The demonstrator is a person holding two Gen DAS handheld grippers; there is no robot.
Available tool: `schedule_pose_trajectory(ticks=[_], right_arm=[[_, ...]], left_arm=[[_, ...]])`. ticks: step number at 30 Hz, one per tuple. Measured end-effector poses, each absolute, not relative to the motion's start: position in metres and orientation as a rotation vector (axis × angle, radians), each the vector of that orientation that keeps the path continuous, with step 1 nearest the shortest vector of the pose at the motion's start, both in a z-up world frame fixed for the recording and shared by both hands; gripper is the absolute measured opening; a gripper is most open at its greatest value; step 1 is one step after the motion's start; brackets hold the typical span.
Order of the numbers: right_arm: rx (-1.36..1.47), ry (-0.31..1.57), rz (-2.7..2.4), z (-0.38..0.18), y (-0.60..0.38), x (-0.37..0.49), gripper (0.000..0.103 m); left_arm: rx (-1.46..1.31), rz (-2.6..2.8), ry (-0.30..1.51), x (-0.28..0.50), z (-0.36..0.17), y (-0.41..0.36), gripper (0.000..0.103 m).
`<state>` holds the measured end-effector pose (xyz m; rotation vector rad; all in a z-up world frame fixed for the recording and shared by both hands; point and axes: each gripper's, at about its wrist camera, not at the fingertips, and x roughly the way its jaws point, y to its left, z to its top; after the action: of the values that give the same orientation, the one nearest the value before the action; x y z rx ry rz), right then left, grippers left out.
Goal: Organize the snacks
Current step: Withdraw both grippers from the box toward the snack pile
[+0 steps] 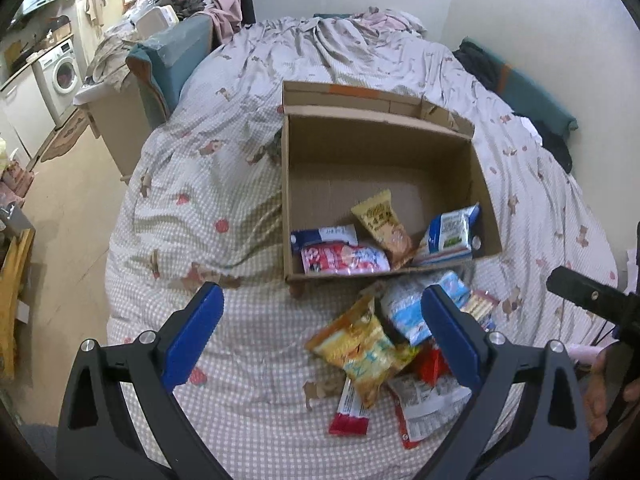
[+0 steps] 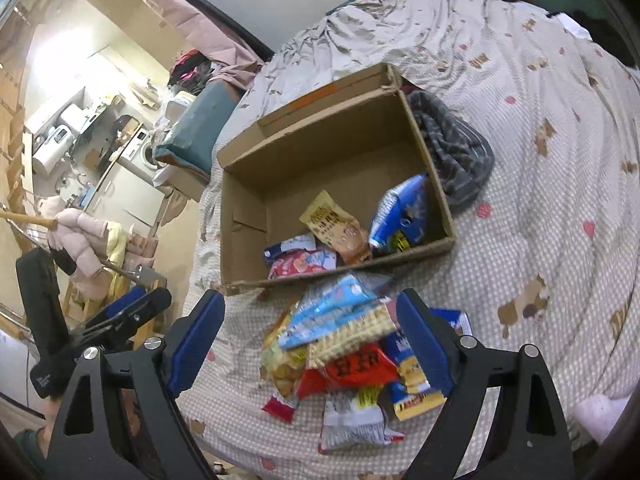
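An open cardboard box (image 1: pixel 486 200) (image 2: pixel 240 208) lies on the bed. Inside it at the near end are a tan snack packet (image 1: pixel 386 228) (image 2: pixel 336 228), a red-and-white packet (image 1: pixel 344 258) (image 2: pixel 300 264) and a blue-and-white packet (image 1: pixel 452 232) (image 2: pixel 400 212). A pile of loose snack packets (image 1: pixel 372 344) (image 2: pixel 344 344) lies on the bed just in front of the box. My left gripper (image 1: pixel 320 328) is open and empty above the bed, left of the pile. My right gripper (image 2: pixel 312 332) is open and empty, straddling the pile from above.
The bed has a checked cover (image 1: pixel 224 200) (image 2: pixel 540 208). A dark striped cloth (image 2: pixel 456 148) lies beside the box. Teal cushions (image 1: pixel 172 64) sit at the bed's left side and by the wall (image 1: pixel 532 100). A washing machine (image 1: pixel 60 72) stands at far left.
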<state>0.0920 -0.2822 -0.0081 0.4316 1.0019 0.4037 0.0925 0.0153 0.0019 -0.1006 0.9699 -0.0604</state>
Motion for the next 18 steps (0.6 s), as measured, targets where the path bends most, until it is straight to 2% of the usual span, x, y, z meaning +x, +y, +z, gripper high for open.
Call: schedule_pose_trajectory(ticks=[13,18], right_arm=[[0.476,1.067,0.354,-0.041,-0.294,0.086,0.090],[0.501,1.077,0.347,-0.046,-0.297,0.086,0.090]], left_arm=[[-0.145,0.002,1.062,0.096,-0.040,0.032,0.098],[-0.185,-0.021,1.223,0.096,-0.076,0.035,0.096]])
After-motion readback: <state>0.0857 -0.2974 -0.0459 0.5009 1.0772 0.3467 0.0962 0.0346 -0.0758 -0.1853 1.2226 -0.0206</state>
